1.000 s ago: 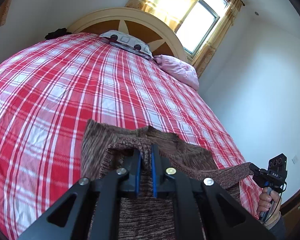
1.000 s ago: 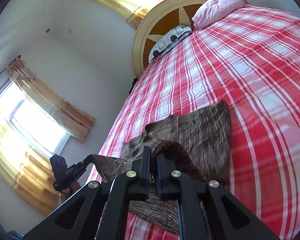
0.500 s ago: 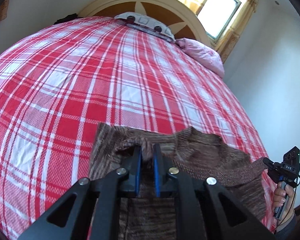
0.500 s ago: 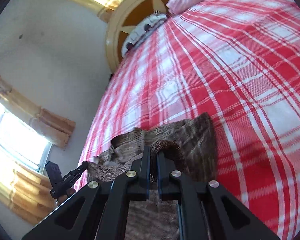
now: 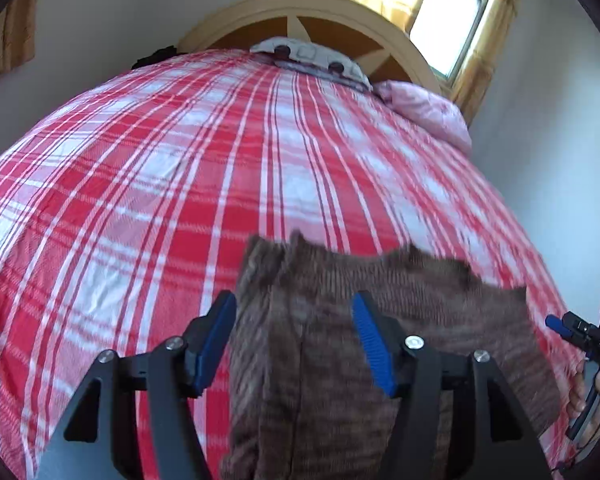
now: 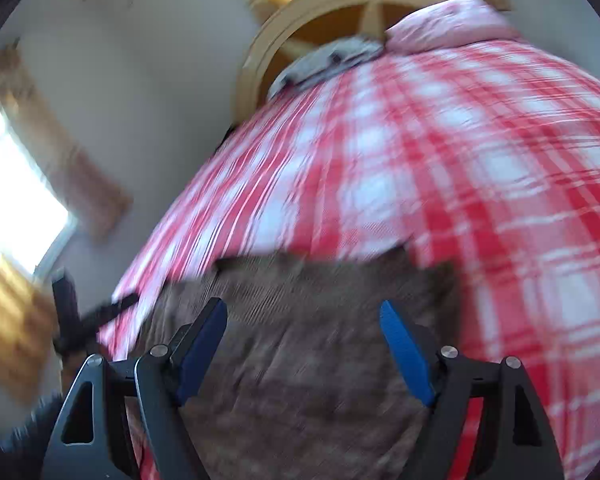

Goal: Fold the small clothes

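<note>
A brown knitted garment (image 5: 380, 320) lies on the red and white checked bed cover (image 5: 180, 184), near the foot of the bed. My left gripper (image 5: 294, 304) is open, its blue-padded jaws spread over the garment's left part, holding nothing. My right gripper (image 6: 302, 312) is open too, spread over the same garment (image 6: 320, 340), which is blurred in the right wrist view. The right gripper also shows at the right edge of the left wrist view (image 5: 580, 332), beside the garment's right end.
A rounded wooden headboard (image 5: 312, 12) with a patterned pillow (image 5: 312, 58) and a pink pillow (image 5: 424, 112) stands at the far end. Windows with yellow curtains (image 5: 448, 20) are behind. A white wall (image 5: 540, 140) runs along the bed's right side.
Both grippers were shut on the brown garment and holding it up. Now both have opened and let it go, and it lies flatter on the bed cover.
</note>
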Available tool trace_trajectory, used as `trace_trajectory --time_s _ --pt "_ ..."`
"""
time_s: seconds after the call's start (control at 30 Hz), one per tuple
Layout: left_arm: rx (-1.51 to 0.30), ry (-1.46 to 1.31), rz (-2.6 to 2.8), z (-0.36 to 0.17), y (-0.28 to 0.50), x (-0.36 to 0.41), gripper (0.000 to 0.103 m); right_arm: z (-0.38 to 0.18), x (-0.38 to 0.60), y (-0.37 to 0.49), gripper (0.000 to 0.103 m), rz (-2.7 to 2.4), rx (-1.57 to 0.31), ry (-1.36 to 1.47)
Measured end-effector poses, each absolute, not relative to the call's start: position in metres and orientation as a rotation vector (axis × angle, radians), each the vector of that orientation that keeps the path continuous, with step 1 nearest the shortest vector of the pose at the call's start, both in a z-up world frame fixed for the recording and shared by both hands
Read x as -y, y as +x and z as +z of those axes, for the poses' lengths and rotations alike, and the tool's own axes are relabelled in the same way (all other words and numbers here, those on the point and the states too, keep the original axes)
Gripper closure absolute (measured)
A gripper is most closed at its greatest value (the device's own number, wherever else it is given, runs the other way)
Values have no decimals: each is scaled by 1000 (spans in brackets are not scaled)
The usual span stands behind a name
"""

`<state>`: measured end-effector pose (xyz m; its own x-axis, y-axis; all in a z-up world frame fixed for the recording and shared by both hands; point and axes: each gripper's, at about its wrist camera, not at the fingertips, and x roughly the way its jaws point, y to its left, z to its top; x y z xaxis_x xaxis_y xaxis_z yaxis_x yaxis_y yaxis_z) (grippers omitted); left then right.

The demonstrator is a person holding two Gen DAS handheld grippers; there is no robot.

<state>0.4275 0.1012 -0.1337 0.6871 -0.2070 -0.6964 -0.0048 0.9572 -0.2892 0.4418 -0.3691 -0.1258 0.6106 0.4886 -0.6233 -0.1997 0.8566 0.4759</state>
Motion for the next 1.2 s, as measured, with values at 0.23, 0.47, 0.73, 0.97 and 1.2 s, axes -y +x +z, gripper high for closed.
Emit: trace_trajectory --time_s 0.23,0.47,0.73,0.97,1.2 --pt "-879 -145 -136 -153 378 -83 37 -154 339 397 24 404 -942 271" --pt "-881 35 -140 -163 340 -61 24 -157 333 343 24 348 -939 83" --pt "-952 -5 -112 -176 326 -70 13 -161 319 316 24 221 -930 -85" --pt "-951 6 -103 -172 310 -73 11 -154 322 298 22 180 -890 -79" --pt "-884 48 20 -163 315 -82 9 -131 297 306 22 221 -807 -78"
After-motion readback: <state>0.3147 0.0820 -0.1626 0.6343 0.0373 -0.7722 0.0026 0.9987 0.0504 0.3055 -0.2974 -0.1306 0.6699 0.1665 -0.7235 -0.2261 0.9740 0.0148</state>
